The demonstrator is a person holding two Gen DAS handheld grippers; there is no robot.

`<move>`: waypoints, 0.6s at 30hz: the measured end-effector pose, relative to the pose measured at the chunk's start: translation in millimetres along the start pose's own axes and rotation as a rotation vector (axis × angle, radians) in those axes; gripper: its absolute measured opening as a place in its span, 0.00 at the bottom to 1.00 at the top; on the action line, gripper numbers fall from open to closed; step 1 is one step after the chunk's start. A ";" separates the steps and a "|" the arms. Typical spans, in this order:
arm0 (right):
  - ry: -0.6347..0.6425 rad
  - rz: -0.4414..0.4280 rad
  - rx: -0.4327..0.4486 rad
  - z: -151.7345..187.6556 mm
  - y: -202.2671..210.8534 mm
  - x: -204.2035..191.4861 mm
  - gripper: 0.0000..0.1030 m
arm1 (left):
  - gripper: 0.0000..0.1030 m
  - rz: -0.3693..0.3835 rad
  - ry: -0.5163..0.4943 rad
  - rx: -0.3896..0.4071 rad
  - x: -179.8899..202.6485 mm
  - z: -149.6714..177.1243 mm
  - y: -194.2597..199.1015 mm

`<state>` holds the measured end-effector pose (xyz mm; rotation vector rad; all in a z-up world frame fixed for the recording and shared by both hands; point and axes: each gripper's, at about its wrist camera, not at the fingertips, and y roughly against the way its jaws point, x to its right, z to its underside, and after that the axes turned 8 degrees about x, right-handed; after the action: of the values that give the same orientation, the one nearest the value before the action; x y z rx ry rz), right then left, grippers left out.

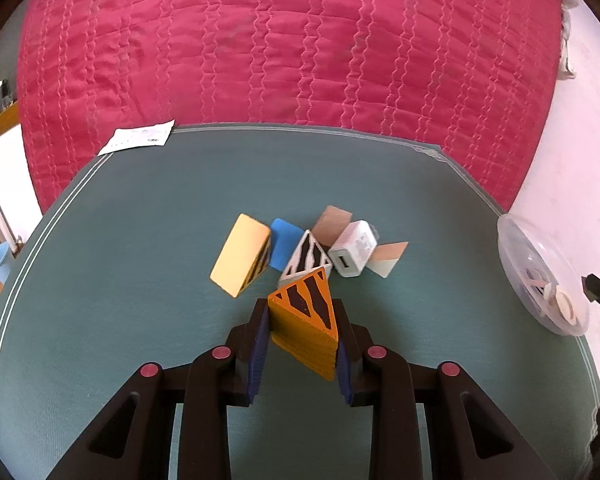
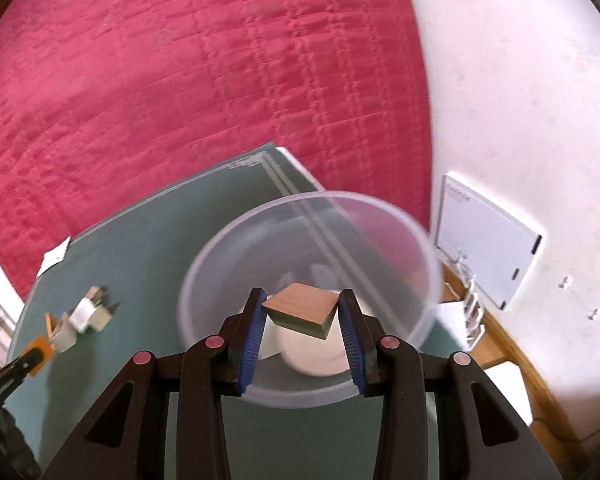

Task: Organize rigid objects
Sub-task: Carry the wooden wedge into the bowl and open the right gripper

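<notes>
Left gripper (image 1: pixel 302 334): clamped on an orange tiger-striped wedge (image 1: pixel 306 320), raised just clear of the pile, presumably for transfer to the container. Pile on the teal mat (image 1: pixel 140 240), left to right: yellow block (image 1: pixel 240 254), blue block (image 1: pixel 286 244), white zebra-striped wedge (image 1: pixel 308 258), white charger cube (image 1: pixel 352 254), tan-and-white block (image 1: pixel 390 260); pieces touched or leaned together, still unsorted. Clear plastic tub (image 2: pixel 308 216): stood at the mat's right edge, already holding pale pieces, evidently the collection point. Right gripper (image 2: pixel 302 316): closed on a tan-topped block (image 2: pixel 300 310), held over the tub's opening, seemingly positioned for release inside.
</notes>
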<state>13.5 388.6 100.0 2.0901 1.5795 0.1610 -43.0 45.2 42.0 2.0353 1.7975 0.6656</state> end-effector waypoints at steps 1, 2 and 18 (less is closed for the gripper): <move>-0.002 0.009 0.002 -1.4 -1.9 4.3 0.37 | 0.30 0.002 -0.004 0.001 2.2 -0.4 0.8; -0.003 0.020 0.005 -3.4 -3.9 9.4 0.37 | 0.30 0.003 -0.008 0.001 4.3 -1.1 1.0; -0.012 0.097 0.020 -8.7 -28.1 41.1 0.46 | 0.30 0.031 -0.074 -0.003 41.0 -7.9 3.1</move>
<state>-1.2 434.9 86.0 2.1809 1.4789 0.1667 -41.2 85.0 55.0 2.0626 1.7258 0.5928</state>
